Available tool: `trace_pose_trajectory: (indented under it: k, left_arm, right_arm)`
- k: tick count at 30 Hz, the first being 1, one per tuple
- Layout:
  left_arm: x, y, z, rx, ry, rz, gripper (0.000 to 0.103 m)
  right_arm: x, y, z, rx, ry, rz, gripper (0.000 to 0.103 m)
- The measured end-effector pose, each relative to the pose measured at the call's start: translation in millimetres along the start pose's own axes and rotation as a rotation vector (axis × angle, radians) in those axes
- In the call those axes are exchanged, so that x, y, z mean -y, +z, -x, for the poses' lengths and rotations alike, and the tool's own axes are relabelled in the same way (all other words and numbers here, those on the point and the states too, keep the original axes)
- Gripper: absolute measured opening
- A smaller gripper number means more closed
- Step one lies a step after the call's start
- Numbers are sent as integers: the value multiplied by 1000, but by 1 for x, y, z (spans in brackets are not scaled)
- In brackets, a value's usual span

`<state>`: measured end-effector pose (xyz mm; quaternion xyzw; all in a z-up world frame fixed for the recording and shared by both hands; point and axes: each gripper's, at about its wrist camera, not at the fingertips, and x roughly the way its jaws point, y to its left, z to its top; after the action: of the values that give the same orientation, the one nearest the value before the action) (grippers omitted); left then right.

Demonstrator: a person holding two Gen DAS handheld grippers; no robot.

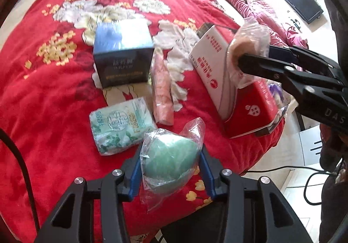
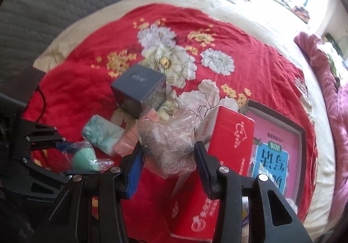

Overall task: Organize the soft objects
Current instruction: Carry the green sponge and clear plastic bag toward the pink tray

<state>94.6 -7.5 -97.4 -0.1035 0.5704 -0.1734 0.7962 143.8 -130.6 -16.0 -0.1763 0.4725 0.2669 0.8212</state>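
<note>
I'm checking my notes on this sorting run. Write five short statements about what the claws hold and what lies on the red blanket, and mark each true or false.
1. The left claw grips a green sponge in clear wrap. True.
2. The right claw is empty. False: it holds a tan sponge wrapped in clear plastic.
3. The dark box stands on the red blanket. True.
4. The green tissue pack lies inside the red box. False: it lies on the blanket, apart from it.
5. A pink roll lies beside the dark box. True.
</note>
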Motion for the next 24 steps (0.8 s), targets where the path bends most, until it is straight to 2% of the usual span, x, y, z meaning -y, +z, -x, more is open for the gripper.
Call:
trace_pose_trajectory:
  k: [15, 24]
  left_arm:
    - [35, 5, 48, 108, 42, -60, 47]
    - [74, 18, 69, 158, 32, -118, 47]
  right_arm:
    - [11, -25, 75, 147, 8, -169, 47]
    - [52, -56, 134, 241, -31, -309, 47]
